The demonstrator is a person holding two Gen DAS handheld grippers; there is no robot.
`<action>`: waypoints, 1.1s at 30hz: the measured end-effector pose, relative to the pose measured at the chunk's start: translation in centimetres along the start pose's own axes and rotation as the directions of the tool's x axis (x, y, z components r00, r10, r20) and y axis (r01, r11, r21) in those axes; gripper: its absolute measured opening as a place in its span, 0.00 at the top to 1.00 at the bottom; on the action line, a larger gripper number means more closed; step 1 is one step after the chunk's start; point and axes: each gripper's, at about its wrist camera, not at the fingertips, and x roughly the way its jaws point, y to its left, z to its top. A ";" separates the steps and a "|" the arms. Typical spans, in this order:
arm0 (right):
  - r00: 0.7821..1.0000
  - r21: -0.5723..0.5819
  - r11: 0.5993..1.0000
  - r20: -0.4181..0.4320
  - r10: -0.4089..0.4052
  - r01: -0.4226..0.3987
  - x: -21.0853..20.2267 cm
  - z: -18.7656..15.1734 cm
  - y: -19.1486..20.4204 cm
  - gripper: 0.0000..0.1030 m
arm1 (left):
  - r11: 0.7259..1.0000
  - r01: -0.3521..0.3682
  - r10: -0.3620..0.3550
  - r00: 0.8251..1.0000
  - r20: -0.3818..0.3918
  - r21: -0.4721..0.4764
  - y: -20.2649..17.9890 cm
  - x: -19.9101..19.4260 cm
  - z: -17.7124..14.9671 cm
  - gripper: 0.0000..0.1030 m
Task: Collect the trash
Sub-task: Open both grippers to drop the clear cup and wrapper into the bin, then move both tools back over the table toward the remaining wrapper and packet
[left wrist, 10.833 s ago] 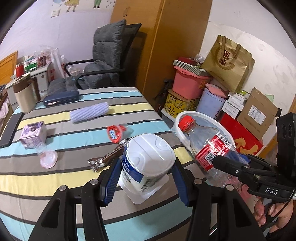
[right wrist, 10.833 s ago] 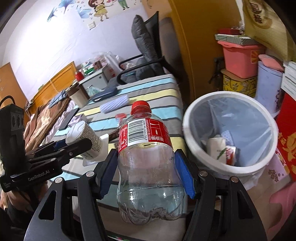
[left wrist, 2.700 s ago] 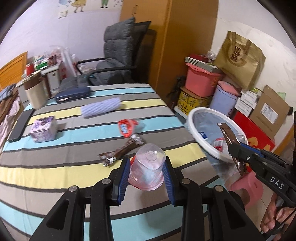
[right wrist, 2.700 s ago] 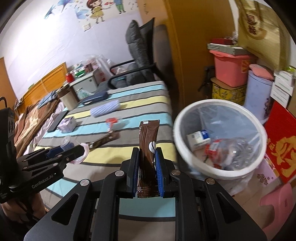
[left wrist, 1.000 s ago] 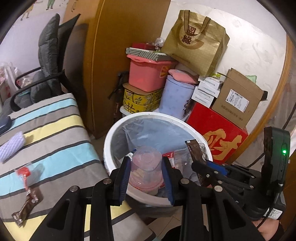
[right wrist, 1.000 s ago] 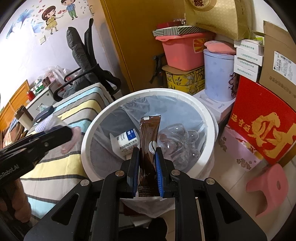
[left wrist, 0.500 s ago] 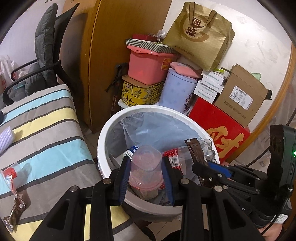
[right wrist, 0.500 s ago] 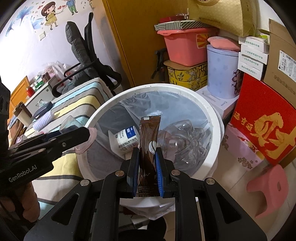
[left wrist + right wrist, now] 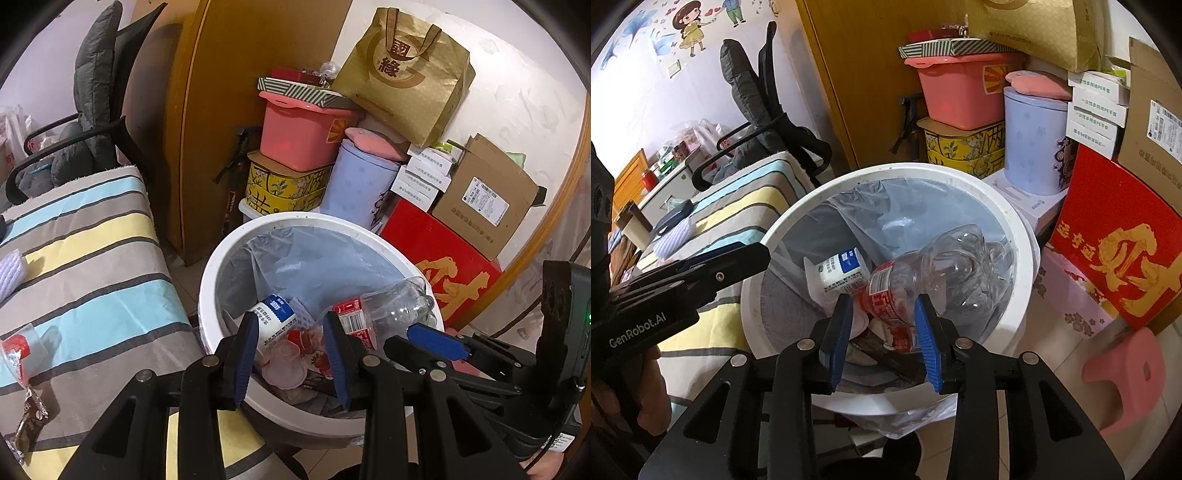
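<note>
Both grippers hang over the white trash bin (image 9: 207,288) (image 9: 1023,236). My left gripper (image 9: 290,354) has its jaws opening with nothing between the blue pads. Below it, inside the bin, lies the clear pink cup (image 9: 284,369). My right gripper (image 9: 881,336) is opening too and holds nothing; the brown wrapper (image 9: 886,360) lies in the bin beneath it. The bin also holds a clear bottle (image 9: 388,306) (image 9: 953,266) and a white cup with a blue label (image 9: 275,314) (image 9: 842,273). On the striped bed lie a red-capped wrapper (image 9: 16,347) and another brown wrapper (image 9: 29,417).
The striped bed (image 9: 92,266) borders the bin on the left. Behind the bin stand a red box (image 9: 443,258), a lilac canister (image 9: 358,188), a pink tub (image 9: 303,136) and cardboard boxes. A pink stool (image 9: 1126,376) sits on the floor at right. A grey chair (image 9: 92,110) stands beyond the bed.
The pink cup has dropped out of the left gripper into the bin. The brown wrapper has left the right gripper and fallen in as well. Both pairs of jaws have widened.
</note>
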 end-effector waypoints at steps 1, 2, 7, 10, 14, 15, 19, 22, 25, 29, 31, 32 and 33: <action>1.000 -0.001 1.000 0.002 -0.001 0.001 -0.1 0.0 0.1 0.63 | 1.000 0.000 0.000 1.000 0.001 -0.001 0.0 -0.1 0.0 0.65; 1.000 -0.003 1.000 0.004 -0.002 0.002 -0.2 0.0 0.1 0.63 | 1.000 0.000 0.000 1.000 0.003 -0.001 0.0 -0.2 0.0 0.65; 1.000 -0.005 1.000 0.019 0.006 -0.006 -0.9 -0.2 0.5 0.63 | 1.000 -0.001 0.001 1.000 0.012 -0.004 0.2 -1.1 -0.1 0.64; 0.999 -0.006 1.000 0.033 0.015 -0.015 -1.6 -0.3 0.7 0.56 | 1.000 -0.007 0.007 1.000 0.023 -0.006 0.3 -1.9 -0.2 0.63; 0.998 -0.006 1.000 0.050 0.024 -0.024 -2.5 -0.4 0.9 0.51 | 1.000 -0.014 0.015 0.999 0.041 -0.007 0.3 -3.4 -0.5 0.61; 0.998 -0.007 1.000 0.055 0.025 -0.024 -2.7 -0.5 1.0 0.51 | 1.000 -0.018 0.018 0.999 0.045 -0.008 0.4 -3.8 -0.7 0.61; 0.997 -0.013 0.999 0.067 0.030 -0.029 -3.6 -0.7 1.6 0.51 | 1.000 -0.006 0.007 0.999 0.050 -0.012 0.6 -5.5 -1.5 0.61; 0.997 -0.029 0.999 0.076 0.031 -0.029 -4.3 -0.9 2.3 0.51 | 1.000 -0.012 0.013 0.998 0.058 -0.016 0.9 -6.8 -2.2 0.61; 0.995 -0.043 0.998 0.088 0.046 -0.042 -5.1 -1.0 3.1 0.51 | 1.000 -0.022 0.024 0.997 0.070 -0.021 1.2 -8.5 -2.9 0.61; 0.993 -0.077 0.995 0.097 0.069 -0.062 -6.0 -1.4 4.7 0.51 | 0.999 -0.042 0.044 0.995 0.089 -0.023 1.5 -10.6 -3.9 0.61; 0.992 -0.090 0.993 0.098 0.082 -0.073 -6.3 -1.7 5.4 0.51 | 0.998 -0.055 0.057 0.994 0.097 -0.026 1.7 -11.6 -4.5 0.61; 0.991 -0.099 0.992 0.098 0.090 -0.080 -6.4 -1.8 5.8 0.51 | 0.998 -0.062 0.065 0.993 0.101 -0.029 1.9 -12.1 -4.8 0.61; 0.990 -0.109 0.990 0.098 0.098 -0.087 -6.5 -1.9 6.2 0.51 | 0.997 -0.067 0.070 0.992 0.104 -0.031 2.0 -12.6 -5.0 0.61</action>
